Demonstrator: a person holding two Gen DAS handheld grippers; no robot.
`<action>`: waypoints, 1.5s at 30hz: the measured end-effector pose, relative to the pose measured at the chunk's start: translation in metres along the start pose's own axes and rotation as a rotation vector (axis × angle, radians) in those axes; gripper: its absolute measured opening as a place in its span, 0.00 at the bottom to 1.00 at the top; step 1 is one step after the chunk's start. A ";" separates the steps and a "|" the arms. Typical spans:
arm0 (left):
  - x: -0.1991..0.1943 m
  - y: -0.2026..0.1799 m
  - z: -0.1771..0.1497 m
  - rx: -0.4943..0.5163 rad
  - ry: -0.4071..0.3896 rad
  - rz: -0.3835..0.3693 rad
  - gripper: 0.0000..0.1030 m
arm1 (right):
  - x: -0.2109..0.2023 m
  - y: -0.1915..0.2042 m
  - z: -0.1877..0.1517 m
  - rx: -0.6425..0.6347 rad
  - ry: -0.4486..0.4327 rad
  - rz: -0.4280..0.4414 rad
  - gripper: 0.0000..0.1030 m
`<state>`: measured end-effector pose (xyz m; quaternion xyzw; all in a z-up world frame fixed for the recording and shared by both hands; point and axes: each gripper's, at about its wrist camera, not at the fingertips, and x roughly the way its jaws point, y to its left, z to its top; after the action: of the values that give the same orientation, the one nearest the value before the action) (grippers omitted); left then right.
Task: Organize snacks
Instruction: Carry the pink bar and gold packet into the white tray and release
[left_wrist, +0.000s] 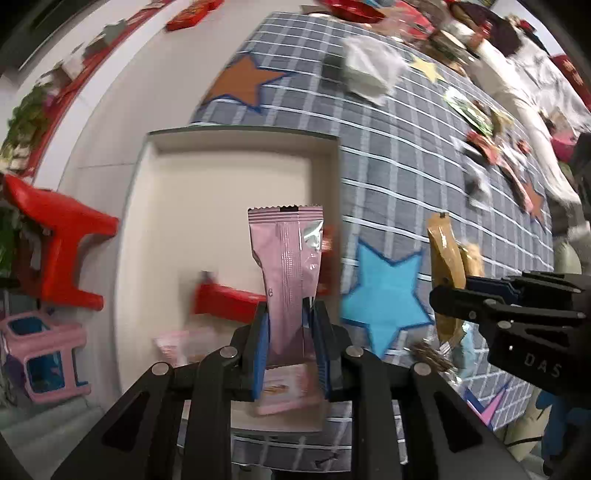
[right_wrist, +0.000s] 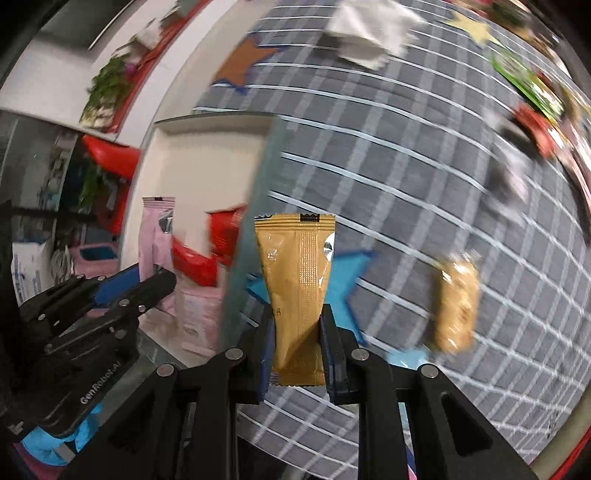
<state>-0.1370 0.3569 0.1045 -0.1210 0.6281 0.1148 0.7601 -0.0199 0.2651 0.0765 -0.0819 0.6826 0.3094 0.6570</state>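
Observation:
My left gripper (left_wrist: 290, 314) is shut on a pink snack packet (left_wrist: 286, 266) and holds it upright above a white open box (left_wrist: 229, 177). The box holds a red packet (left_wrist: 227, 301) and pink packets (left_wrist: 284, 391). My right gripper (right_wrist: 297, 321) is shut on a gold snack packet (right_wrist: 295, 280), held upright over the grey checked cloth (right_wrist: 424, 184) just right of the box (right_wrist: 199, 170). In the left wrist view the right gripper (left_wrist: 452, 290) shows at the right with the gold packet (left_wrist: 445, 251). In the right wrist view the left gripper (right_wrist: 147, 282) shows with the pink packet (right_wrist: 155, 236).
A tan snack bar (right_wrist: 456, 302) lies on the cloth to the right. More snacks (left_wrist: 480, 147) and a white packet (left_wrist: 369, 70) lie farther back. Blue (left_wrist: 384, 295) and orange (left_wrist: 245, 79) stars mark the cloth. Red (left_wrist: 62, 240) and pink (left_wrist: 44, 354) stools stand left on the floor.

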 end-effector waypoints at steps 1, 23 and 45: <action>0.001 0.007 0.001 -0.011 0.002 0.006 0.24 | 0.003 0.009 0.006 -0.014 0.003 0.005 0.23; 0.031 0.073 -0.008 -0.102 0.061 0.027 0.24 | 0.071 0.099 0.064 -0.109 0.082 0.019 0.23; 0.020 0.051 -0.011 -0.039 0.043 0.077 0.76 | 0.047 0.058 0.053 -0.015 0.016 0.004 1.00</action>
<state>-0.1601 0.4023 0.0805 -0.1138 0.6460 0.1534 0.7390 -0.0105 0.3534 0.0536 -0.0880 0.6856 0.3153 0.6503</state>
